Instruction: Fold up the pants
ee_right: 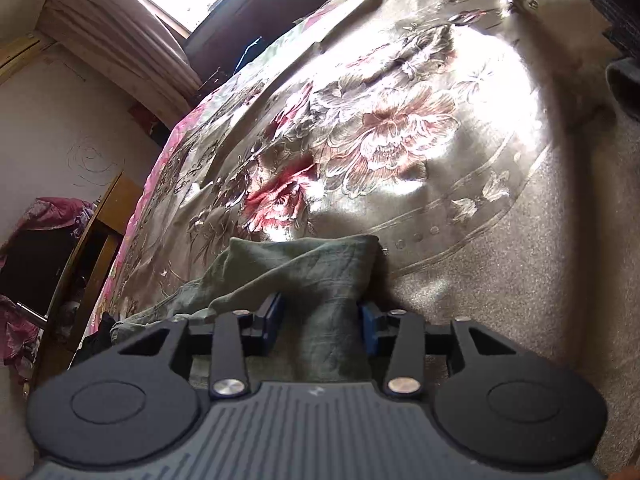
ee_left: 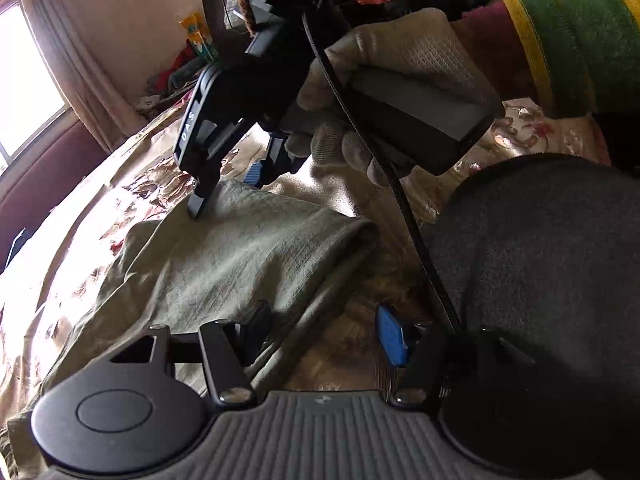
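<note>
Olive-green pants [ee_left: 240, 248] lie on a floral bedspread [ee_left: 80, 216]. In the left wrist view my left gripper [ee_left: 324, 332] is open, its jaws wide, straddling the edge of the pants near me. The right gripper [ee_left: 228, 192], held by a gloved hand [ee_left: 400, 64], stands over the far part of the pants with its fingertips down on the cloth. In the right wrist view the right gripper [ee_right: 320, 324] is open, with a raised bunch of the green pants [ee_right: 316, 280] standing between its blue pads [ee_right: 274, 316] without being pinched.
The bedspread [ee_right: 400, 128] stretches wide ahead of the right gripper, brightly lit. A dark grey garment [ee_left: 540, 260] lies at the right of the left view. A window and curtain [ee_left: 48, 48] stand at the left; clutter is piled by the wall [ee_left: 188, 60].
</note>
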### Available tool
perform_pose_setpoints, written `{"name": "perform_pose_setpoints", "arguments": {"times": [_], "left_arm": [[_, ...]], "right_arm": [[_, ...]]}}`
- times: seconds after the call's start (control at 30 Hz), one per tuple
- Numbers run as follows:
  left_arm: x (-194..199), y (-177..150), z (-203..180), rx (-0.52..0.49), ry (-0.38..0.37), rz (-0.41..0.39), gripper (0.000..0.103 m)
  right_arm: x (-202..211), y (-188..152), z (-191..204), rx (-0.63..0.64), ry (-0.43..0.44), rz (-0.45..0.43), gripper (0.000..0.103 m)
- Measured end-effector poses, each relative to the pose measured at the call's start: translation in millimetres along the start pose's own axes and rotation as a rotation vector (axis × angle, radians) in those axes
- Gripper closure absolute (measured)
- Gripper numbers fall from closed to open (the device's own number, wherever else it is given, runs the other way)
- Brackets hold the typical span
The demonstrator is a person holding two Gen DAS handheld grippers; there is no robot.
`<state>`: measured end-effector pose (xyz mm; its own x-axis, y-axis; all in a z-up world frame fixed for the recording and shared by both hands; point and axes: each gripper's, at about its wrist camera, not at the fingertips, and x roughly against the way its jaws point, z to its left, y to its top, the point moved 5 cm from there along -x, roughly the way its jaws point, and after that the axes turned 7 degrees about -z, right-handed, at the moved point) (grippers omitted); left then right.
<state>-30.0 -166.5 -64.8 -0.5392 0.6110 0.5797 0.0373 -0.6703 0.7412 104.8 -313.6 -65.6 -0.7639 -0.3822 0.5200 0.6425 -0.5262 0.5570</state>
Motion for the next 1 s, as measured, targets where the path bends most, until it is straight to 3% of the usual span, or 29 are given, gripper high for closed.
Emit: {"name": "perform_pose_setpoints", "arguments": {"times": [0.13,0.2,0.23,0.4,0.53,0.63,0.67,0.87,1.0], "left_arm": [[-14.1,9.3,-4.6,-0.046,0.045,-0.004,0.033],[-17.3,9.0,0.0,-0.025,0.064,0.009,0.030],[-20.2,10.2,-1.0,-0.017,0.067,0.016,0.030],[-26.9,23.5,-13.7,-0.093,0.100,-0.001,0.052],[-28.5,39.0,-0.7,0.070,0.064,-0.004,0.069],[-19.1,45.4,15.9,0.210,0.035,-0.034,0.077],[-13.1,46.8,21.6,0.247,0.028,-0.050,0.078],[36.3,54.7,63.1,0.481,-0.010,-0.191,0.079],[80.0,37.5,102.6,0.621,0.030,-0.280,0.079]], "right_arm": [[5.6,3.5,-6.6,-0.037,0.047,0.009,0.062],[9.0,3.9,-9.0,-0.030,0.043,0.017,0.083],[9.1,3.5,-10.6,-0.036,0.038,0.020,0.087],[4.5,3.0,-18.4,-0.119,0.052,0.010,0.089],[-0.9,1.4,-23.3,-0.159,0.068,0.022,0.082],[6.2,6.4,-24.4,-0.206,0.041,-0.012,0.086],[11.6,9.4,-20.8,-0.204,0.036,-0.031,0.093],[39.6,33.8,44.2,-0.105,0.079,-0.098,0.097],[29.6,40.3,106.6,-0.014,0.102,-0.077,0.097]]}}
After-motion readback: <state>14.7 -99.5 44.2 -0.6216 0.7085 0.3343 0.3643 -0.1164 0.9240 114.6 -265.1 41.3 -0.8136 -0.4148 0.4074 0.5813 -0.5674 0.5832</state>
